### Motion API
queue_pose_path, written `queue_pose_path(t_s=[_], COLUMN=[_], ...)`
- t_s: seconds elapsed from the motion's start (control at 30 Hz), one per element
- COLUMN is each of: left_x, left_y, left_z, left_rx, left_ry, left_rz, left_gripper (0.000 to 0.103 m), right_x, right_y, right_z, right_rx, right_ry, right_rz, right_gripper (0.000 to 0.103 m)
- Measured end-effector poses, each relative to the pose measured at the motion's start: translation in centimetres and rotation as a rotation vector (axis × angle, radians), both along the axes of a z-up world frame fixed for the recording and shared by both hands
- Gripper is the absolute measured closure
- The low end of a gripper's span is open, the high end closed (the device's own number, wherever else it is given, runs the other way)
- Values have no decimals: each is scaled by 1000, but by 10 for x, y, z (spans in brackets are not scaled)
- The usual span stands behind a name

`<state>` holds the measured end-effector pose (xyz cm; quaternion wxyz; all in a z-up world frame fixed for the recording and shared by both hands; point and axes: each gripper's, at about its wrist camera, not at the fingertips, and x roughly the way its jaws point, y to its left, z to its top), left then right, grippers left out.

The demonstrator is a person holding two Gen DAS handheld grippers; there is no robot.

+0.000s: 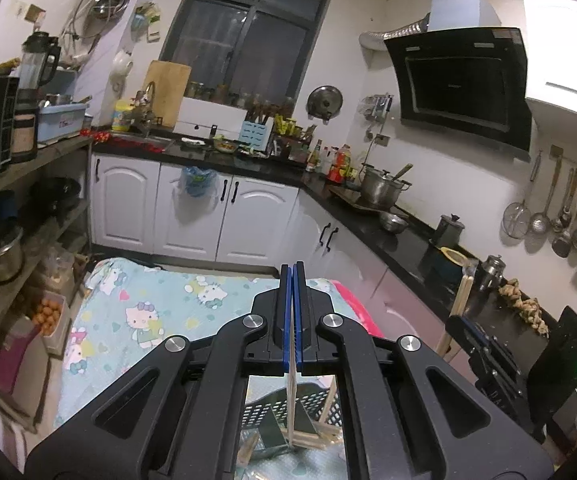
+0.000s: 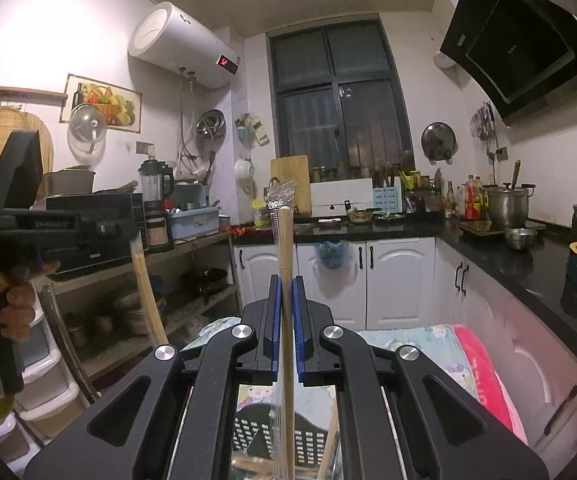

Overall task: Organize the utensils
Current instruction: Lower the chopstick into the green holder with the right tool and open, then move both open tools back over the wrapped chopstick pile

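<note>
The wrapped chopsticks [image 2: 286, 240] stand upright, clamped between my right claw [image 2: 287, 280] pads, lifted well above the black slotted basket [image 2: 308, 440] on the cartoon-print tabletop [image 1: 148, 312], I'd guess to carry them clear. My left claw [image 1: 292, 268] is clenched too, pinching a thin wooden stick [image 1: 292, 412] that hangs down toward the same basket

Left wrist view: behind left hand-held gripper [image 1: 292, 270], close, facing slightly down across patterned cloth [image 1: 136, 312] toward window [image 1: 248, 32] and corner worktop [image 1: 368, 228]. Right wrist view: behind right hand-held gripper [image 2: 287, 282], nearly level, same heading. Shared: window, white cabinets [image 1: 192, 204], range hood [image 1: 460, 84], black basket [image 1: 272, 408] below
</note>
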<state>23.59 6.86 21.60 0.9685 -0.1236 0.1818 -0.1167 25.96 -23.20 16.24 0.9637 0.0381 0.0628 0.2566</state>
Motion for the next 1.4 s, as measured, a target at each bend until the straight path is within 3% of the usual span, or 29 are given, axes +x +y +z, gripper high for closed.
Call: queue_pose_path(t_s=[0.5, 1.1, 1.17, 1.23, 1.3, 1.4], left_x=[21, 21, 19, 15, 10, -2], left_y=[-14, -29, -27, -25, -24, -22], left_z=[-60, -115, -117, -118, -118, -113], left_rx=[61, 59, 53, 45, 39, 52], left_ry=[0, 51, 64, 69, 72, 66], left_rz=[26, -31, -36, -41, -48, -37], left_gripper=[103, 102, 96, 85, 71, 60], right_x=[39, 60, 59, 53, 48, 36], right_y=[11, 11, 8, 3, -1, -7], right_z=[-47, -102, -104, -104, -102, -97], right_rx=[-7, 34, 42, 63, 70, 59], right_ry=[-16, 83, 105, 111, 123, 124], right_rz=[-10, -41, -30, -30, -20, -17], right_gripper=[97, 96, 82, 75, 75, 69])
